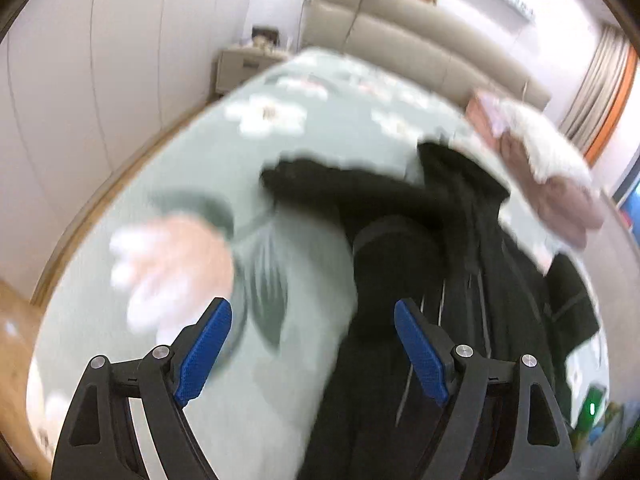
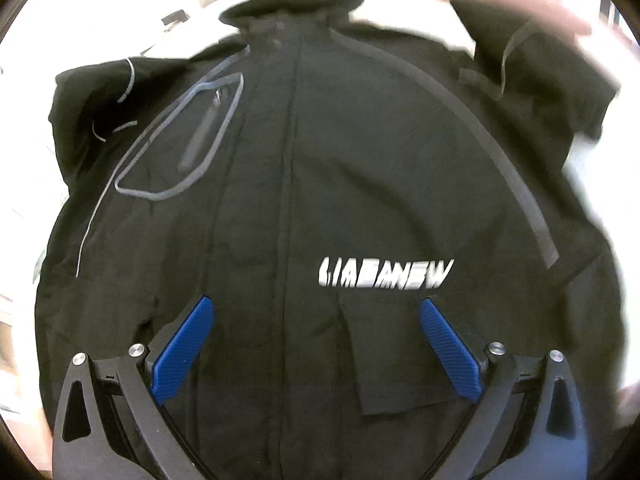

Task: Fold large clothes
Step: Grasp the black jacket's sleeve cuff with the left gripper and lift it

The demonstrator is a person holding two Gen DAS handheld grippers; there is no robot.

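Note:
A large black jacket point(image 2: 304, 184) with a white logo point(image 2: 386, 274) lies spread front-up, collar at the far side. My right gripper point(image 2: 316, 312) hangs open above its lower front, empty. In the left wrist view the jacket point(image 1: 420, 240) lies on the right part of a green flowered bedspread point(image 1: 192, 168), one sleeve point(image 1: 332, 184) stretched out to the left. My left gripper point(image 1: 312, 320) is open and empty above the jacket's left edge. The view is blurred.
A beige headboard point(image 1: 400, 40) and a bedside cabinet point(image 1: 244, 68) stand at the far end of the bed. Pink and white clothes point(image 1: 548, 168) are piled at the bed's far right. White wardrobe doors point(image 1: 100, 60) run along the left.

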